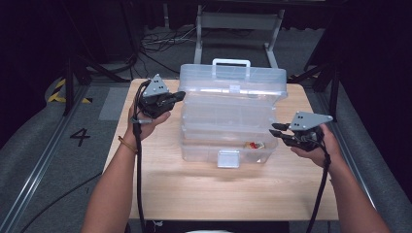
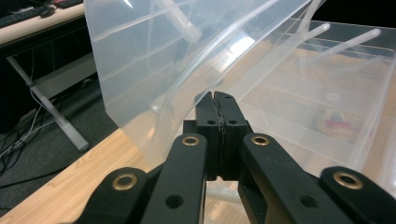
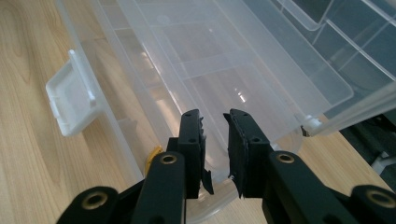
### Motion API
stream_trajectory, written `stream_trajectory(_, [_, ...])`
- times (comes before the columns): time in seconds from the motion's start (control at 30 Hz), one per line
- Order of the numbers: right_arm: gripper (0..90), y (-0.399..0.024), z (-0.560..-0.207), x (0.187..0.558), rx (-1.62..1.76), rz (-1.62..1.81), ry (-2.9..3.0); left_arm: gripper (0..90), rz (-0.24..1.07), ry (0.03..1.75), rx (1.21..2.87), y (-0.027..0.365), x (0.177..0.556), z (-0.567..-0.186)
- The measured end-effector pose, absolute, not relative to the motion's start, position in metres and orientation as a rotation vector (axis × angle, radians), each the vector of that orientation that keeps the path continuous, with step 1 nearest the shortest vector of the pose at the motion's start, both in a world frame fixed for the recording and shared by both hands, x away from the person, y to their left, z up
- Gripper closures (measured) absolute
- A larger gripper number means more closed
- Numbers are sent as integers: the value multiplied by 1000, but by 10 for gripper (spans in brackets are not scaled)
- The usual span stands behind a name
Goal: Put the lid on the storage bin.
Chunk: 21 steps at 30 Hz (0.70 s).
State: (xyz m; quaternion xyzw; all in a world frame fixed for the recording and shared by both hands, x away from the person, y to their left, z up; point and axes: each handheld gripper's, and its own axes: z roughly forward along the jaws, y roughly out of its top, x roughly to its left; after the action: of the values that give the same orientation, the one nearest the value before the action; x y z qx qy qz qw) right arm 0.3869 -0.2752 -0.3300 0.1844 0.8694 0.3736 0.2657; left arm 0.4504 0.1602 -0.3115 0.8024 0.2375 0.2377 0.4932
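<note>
A clear plastic storage box (image 1: 228,111) stands on the wooden table (image 1: 218,189) with its lid (image 2: 154,56) raised and its inner trays spread in steps. A small red-and-yellow item (image 1: 255,145) lies in the bottom of the box and appears in the left gripper view as a blurred item (image 2: 336,122). My left gripper (image 1: 180,95) is at the lid's left end, with its jaws shut together (image 2: 215,95) right at the lid's edge. My right gripper (image 1: 274,129) is at the box's right end. Its jaws (image 3: 215,116) stand a narrow gap apart above the clear wall, pressing on nothing.
A white latch (image 1: 228,158) hangs on the box's front wall, also the latch (image 3: 72,95) in the right gripper view. A white carry handle (image 1: 231,62) tops the lid. Bare tabletop lies in front of the box. Cables and a metal frame (image 1: 238,22) stand on the floor beyond.
</note>
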Motion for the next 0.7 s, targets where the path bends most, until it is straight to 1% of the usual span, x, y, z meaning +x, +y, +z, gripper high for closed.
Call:
stream_trajectory(0.4, [750, -305, -340, 376, 597, 1056, 2306, 900, 584, 544, 1986, 161, 429, -322])
stream_trajectory(0.7, [749, -311, -351, 371, 625, 1077, 2321, 900, 589, 539, 2033, 159, 412, -336])
